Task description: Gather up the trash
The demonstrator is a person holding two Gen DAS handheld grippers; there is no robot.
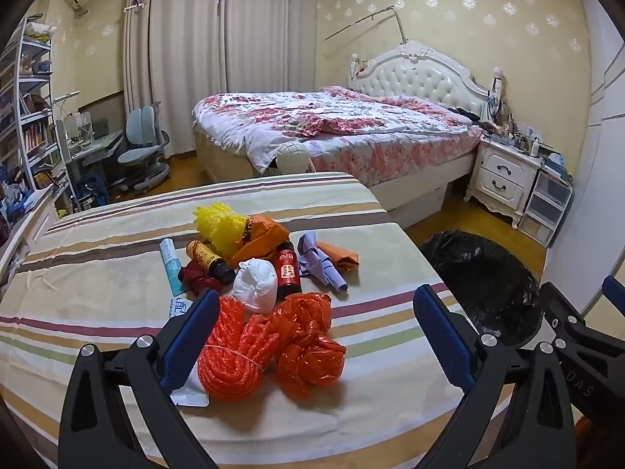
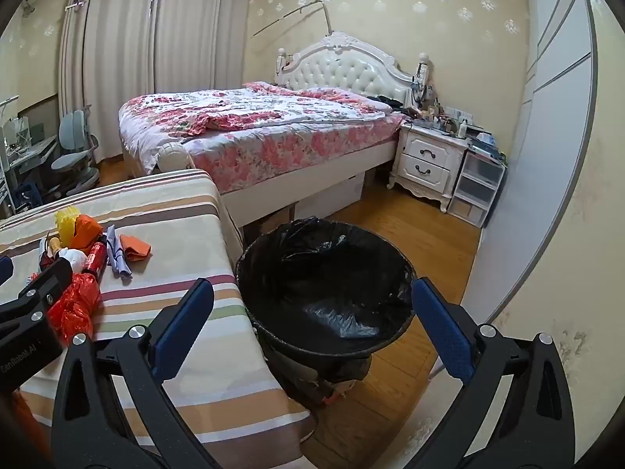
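Note:
A pile of trash lies on the striped table (image 1: pixel 117 285): an orange mesh bundle (image 1: pixel 234 355), a crumpled orange plastic bag (image 1: pixel 308 336), a white wad (image 1: pixel 256 279), a red bottle (image 1: pixel 288 271), a yellow bottle (image 1: pixel 207 258), yellow mesh (image 1: pixel 222 224), a white tube (image 1: pixel 171 264) and purple paper (image 1: pixel 322 264). My left gripper (image 1: pixel 316 332) is open, its jaws on either side of the orange mesh and bag. My right gripper (image 2: pixel 312 320) is open and empty above the black-lined trash bin (image 2: pixel 328 285), which stands on the floor right of the table (image 2: pixel 187 242).
A bed (image 1: pixel 343 125) with a floral cover stands behind the table. A white nightstand (image 1: pixel 504 172) and plastic drawers (image 1: pixel 547 203) are at the right wall. A desk chair (image 1: pixel 144 148) and bookshelf (image 1: pixel 27 117) are at the left.

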